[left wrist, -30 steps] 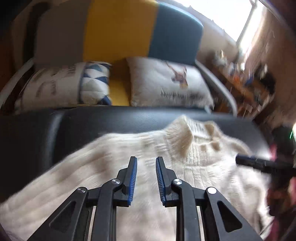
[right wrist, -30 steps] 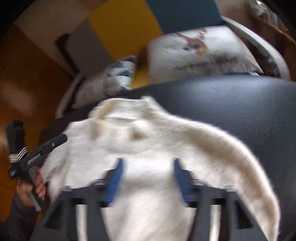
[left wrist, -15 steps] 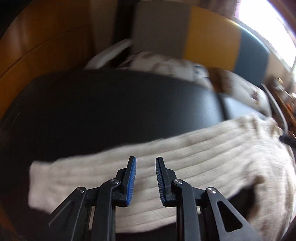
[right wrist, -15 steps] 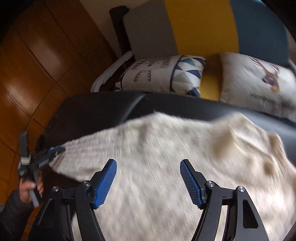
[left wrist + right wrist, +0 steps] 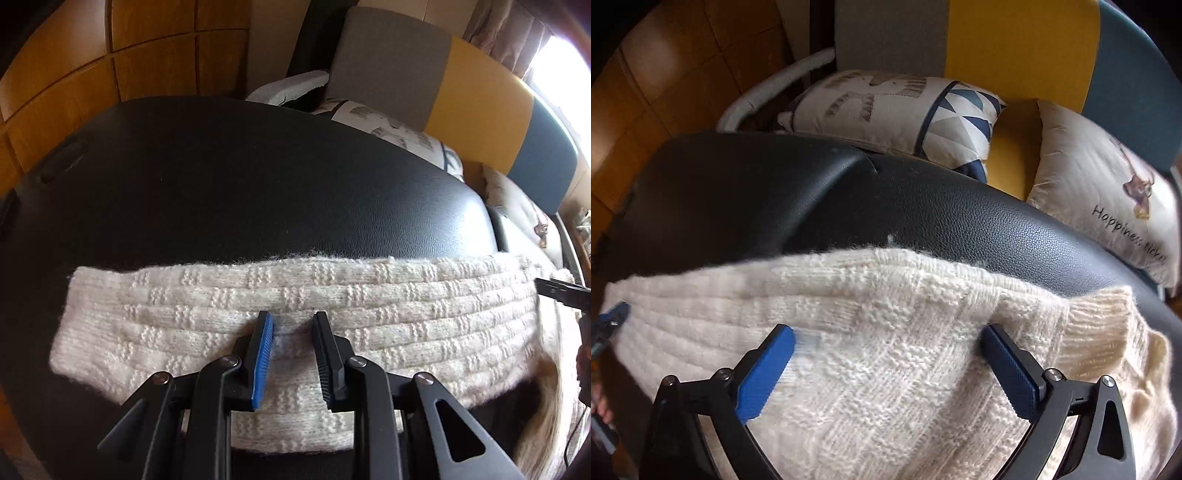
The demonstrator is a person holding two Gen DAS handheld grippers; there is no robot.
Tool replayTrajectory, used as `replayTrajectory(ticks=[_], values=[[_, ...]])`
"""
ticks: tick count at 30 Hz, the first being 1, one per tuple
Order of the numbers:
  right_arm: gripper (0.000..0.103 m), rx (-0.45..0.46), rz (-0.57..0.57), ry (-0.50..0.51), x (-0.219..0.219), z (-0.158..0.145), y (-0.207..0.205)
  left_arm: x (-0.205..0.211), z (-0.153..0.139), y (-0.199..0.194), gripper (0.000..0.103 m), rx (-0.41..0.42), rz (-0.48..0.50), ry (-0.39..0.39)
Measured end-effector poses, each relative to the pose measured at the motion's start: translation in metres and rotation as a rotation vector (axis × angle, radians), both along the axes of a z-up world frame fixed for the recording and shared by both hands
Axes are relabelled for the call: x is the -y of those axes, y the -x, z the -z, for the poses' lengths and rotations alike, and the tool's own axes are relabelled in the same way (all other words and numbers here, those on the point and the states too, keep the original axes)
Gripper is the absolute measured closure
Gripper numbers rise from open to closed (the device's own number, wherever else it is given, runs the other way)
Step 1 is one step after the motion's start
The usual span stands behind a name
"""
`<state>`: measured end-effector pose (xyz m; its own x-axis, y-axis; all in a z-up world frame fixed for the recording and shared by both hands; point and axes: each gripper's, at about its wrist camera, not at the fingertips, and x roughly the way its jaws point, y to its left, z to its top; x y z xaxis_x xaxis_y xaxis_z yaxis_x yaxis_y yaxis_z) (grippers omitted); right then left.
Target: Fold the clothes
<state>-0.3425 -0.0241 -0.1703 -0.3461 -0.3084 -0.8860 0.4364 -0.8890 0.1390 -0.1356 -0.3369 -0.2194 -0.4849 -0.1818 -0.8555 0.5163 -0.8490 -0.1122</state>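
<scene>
across the frame's middle the sweater [image 5: 295, 302] lay on my black bench [image 5: 258, 184]; my left gripper [image 5: 293, 325] gaped narrowly over its sleeve [image 5: 147, 317], my right gripper [image 5: 886, 339] spread wide.

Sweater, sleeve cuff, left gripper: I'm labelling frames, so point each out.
Sweater [image 5: 886, 332], right wrist view, knit body between the fingers.
Sleeve cuff [image 5: 96, 314], left wrist view, sleeve's far end.
Left gripper [image 5: 293, 321], left wrist view, gap between fingertips.

Black leather-look padded surface [image 5: 280, 192] in front, wood-panelled wall [image 5: 147, 62] at left, bench back in grey, yellow [image 5: 1019, 48] and teal panels, two printed cushions [image 5: 897, 107] against it, curtain [image 5: 506, 37] beside a glaring bright window [image 5: 561, 62]
</scene>
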Motion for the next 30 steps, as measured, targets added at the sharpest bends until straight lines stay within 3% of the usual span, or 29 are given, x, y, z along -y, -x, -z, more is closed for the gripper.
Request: replayTrajectory(ticks=[2, 5, 9, 13, 17, 19, 22, 23, 26, 30], values=[[0.002, -0.019, -0.005, 0.066, -0.011, -0.017, -0.017, -0.007, -0.013, -0.004, 0.085, -0.067, 0.054, -0.137], [0.002, -0.055, -0.028, 0.118, -0.019, -0.039, -0.052, -0.045, -0.027, -0.012, 0.083, -0.156, 0.241, -0.316], [0.002, -0.058, -0.065, 0.079, -0.029, -0.046, -0.110, -0.109, -0.020, -0.007, 0.081, -0.139, 0.424, -0.486], [0.002, -0.023, -0.071, 0.025, -0.039, -0.034, -0.150, -0.149, -0.007, 0.004, 0.078, -0.098, 0.469, -0.585], [0.002, 0.021, -0.030, -0.016, -0.058, -0.011, -0.171, -0.164, 0.000, 0.017, 0.078, -0.071, 0.447, -0.565], [0.002, 0.030, 0.015, -0.070, -0.067, 0.005, -0.174, -0.173, -0.004, 0.014, 0.083, -0.086, 0.463, -0.541], [0.000, 0.005, 0.044, -0.087, -0.081, 0.015, -0.185, -0.181, -0.003, 0.015, 0.095, -0.047, 0.474, -0.400], [0.000, 0.002, 0.055, -0.083, -0.085, 0.016, -0.188, -0.183, -0.002, 0.014, 0.094, -0.033, 0.469, -0.366], [0.000, -0.023, 0.079, -0.076, -0.089, 0.018, -0.193, -0.180, 0.001, 0.022, 0.095, -0.019, 0.453, -0.374], [0.000, -0.070, 0.101, -0.045, -0.092, 0.017, -0.197, -0.181, -0.010, 0.020, 0.089, -0.011, 0.400, -0.321]])
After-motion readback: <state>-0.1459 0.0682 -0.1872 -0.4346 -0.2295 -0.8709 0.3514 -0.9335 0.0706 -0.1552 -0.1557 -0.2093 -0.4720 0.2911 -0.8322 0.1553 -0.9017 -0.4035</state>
